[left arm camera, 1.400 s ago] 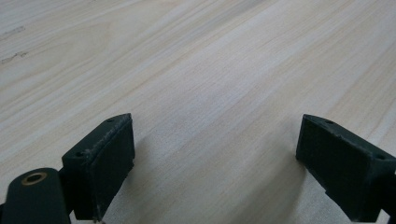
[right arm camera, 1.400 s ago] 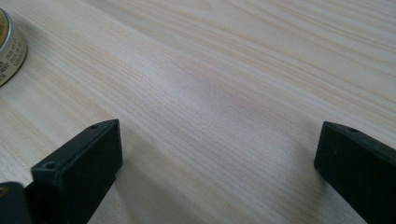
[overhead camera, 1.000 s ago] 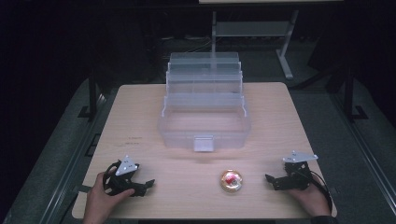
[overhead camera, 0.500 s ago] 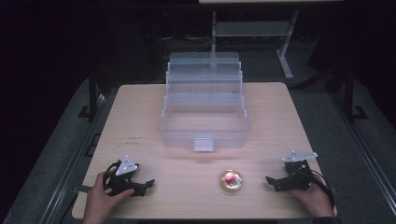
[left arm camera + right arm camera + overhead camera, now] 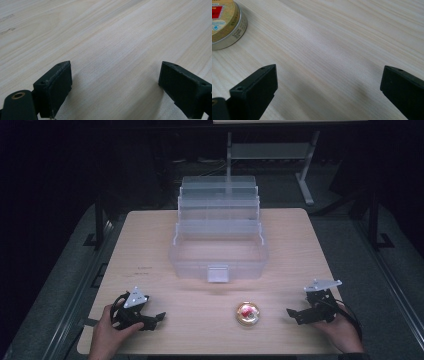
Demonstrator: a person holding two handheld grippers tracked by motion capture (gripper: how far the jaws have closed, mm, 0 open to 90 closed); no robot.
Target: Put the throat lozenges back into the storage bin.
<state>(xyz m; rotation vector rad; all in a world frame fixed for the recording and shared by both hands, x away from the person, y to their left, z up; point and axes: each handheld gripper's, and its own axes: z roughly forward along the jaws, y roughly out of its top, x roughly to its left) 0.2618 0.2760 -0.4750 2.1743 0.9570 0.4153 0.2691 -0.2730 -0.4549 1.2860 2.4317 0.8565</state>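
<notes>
A: Where does the round tin (image 5: 248,313) sit?

B: It lies flat on the tabletop (image 5: 150,250), near the front edge and a little right of the middle, its gold lid with a red patch facing up. The clear plastic box (image 5: 219,245) stands behind it, apart from it, with its stepped trays folded back.

A: And the grippers?

B: The right gripper (image 5: 296,315) rests on the tabletop to the right of the tin, held in the person's right hand (image 5: 340,330). Its jaws point toward the tin with a stretch of bare wood between them and it. In the right gripper view the jaws stand wide apart with nothing between them, and the tin (image 5: 224,22) shows at the upper left, beyond the left jaw and off the line between the two.

A: The left one?

B: The left gripper (image 5: 156,318) lies near the front left corner in the left hand (image 5: 107,337), well apart from the tin, jaws pointing right toward it. In the left gripper view its jaws are spread wide too, holding nothing, with plain wood grain (image 5: 107,45) ahead of them.
</notes>
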